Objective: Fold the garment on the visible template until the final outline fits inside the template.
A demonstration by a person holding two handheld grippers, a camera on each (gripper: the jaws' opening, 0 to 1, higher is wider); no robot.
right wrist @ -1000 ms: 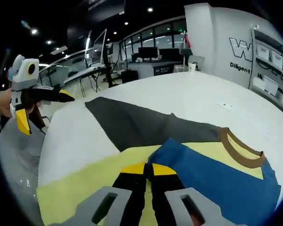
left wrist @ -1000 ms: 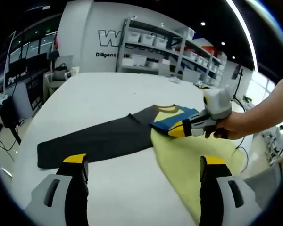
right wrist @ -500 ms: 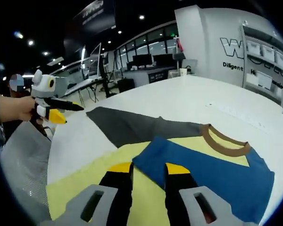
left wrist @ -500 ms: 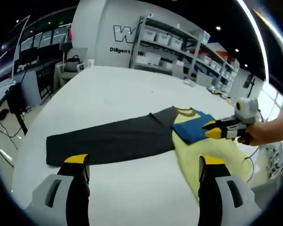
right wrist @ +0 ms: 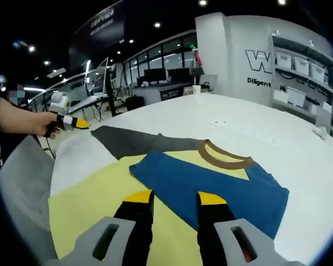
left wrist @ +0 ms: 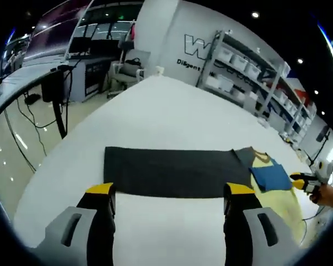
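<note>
**A:** Where is your garment (left wrist: 211,173) right now?

**B:** It lies flat on the white table (left wrist: 155,111). In your left gripper view its dark grey part stretches as a long band across the table, and the yellow body with the brown collar and the blue panel sits at the band's right end.

**A:** And from your other side?

**B:** In your right gripper view the blue panel (right wrist: 211,185) lies folded over the yellow cloth, just ahead of your jaws, with the brown collar (right wrist: 225,158) beyond it and the grey part reaching off to the left.

**A:** What are your claws doing?

**B:** Your left gripper (left wrist: 169,194) has its jaws spread wide with nothing between them, and it hangs above the table on the near side of the grey band. Your right gripper (right wrist: 169,197) has its jaws a little apart with nothing in them, above the yellow cloth near the blue panel's edge.

**A:** Can you see each tool from the other?

**B:** Yes. Your right one shows small at the far right of your left gripper view, beside the blue panel, and your left one shows held in a hand (right wrist: 47,124) at the left of your right gripper view.
</note>
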